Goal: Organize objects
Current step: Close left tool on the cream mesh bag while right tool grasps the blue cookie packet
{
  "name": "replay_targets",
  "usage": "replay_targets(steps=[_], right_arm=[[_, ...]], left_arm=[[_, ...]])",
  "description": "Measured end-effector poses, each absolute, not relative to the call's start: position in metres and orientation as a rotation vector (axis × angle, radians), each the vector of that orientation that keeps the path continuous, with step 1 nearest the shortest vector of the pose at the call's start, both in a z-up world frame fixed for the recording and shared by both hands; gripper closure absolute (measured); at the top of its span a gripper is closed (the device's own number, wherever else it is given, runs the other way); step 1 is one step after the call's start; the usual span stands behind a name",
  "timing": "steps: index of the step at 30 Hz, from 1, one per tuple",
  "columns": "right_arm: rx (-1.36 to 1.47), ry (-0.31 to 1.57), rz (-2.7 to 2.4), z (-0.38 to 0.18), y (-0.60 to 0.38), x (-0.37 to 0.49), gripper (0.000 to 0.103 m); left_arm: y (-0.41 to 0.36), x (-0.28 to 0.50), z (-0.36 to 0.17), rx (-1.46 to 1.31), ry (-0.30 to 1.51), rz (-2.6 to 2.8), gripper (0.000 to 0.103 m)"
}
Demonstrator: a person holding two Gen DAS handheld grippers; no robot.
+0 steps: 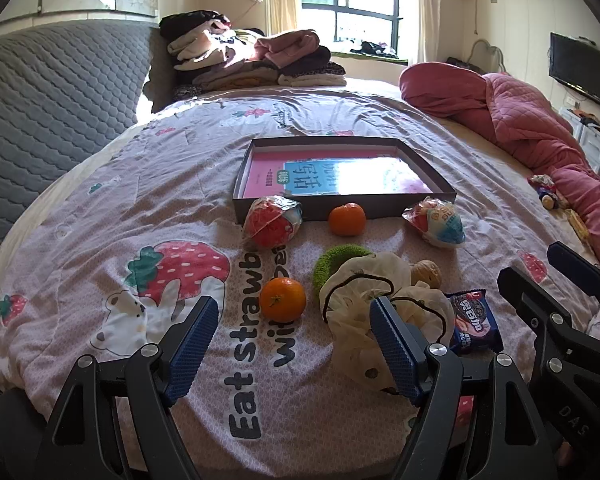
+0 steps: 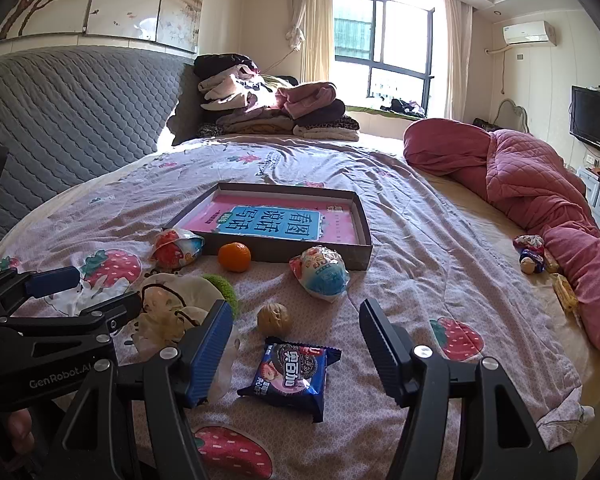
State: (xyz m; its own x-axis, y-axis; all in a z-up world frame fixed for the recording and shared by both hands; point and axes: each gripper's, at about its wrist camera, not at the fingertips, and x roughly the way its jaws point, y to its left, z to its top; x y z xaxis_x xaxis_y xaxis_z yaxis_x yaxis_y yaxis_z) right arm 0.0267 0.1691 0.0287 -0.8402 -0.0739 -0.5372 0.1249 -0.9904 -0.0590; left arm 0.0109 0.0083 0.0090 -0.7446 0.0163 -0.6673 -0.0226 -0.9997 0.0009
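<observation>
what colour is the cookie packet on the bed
Dark blue cookie packet with a pink patch; clearest in the right wrist view.

A strawberry-print bedsheet (image 1: 100, 216) covers the bed, with a grey quilted headboard (image 1: 52, 92) along its left side. At the far end a pile of folded clothes (image 1: 252, 60) sits below the window (image 2: 380, 40), which has cream curtains (image 2: 316, 20) beside it, and a rolled pink quilt (image 2: 532, 176) lies along the right edge of the bed. On the far right wall hang an air conditioner (image 2: 530, 33) and, lower down, a dark television (image 2: 596, 122).
</observation>
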Motion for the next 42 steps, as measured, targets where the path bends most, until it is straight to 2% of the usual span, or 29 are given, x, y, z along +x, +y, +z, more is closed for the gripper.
replay_targets(steps=[42], right_arm=[[1.058,0.114,-2.810,-0.005,0.185,0.037,0.038]], left_arm=[[-0.001,0.023,-0.019,-1.309,-0.075,2.757,0.024]])
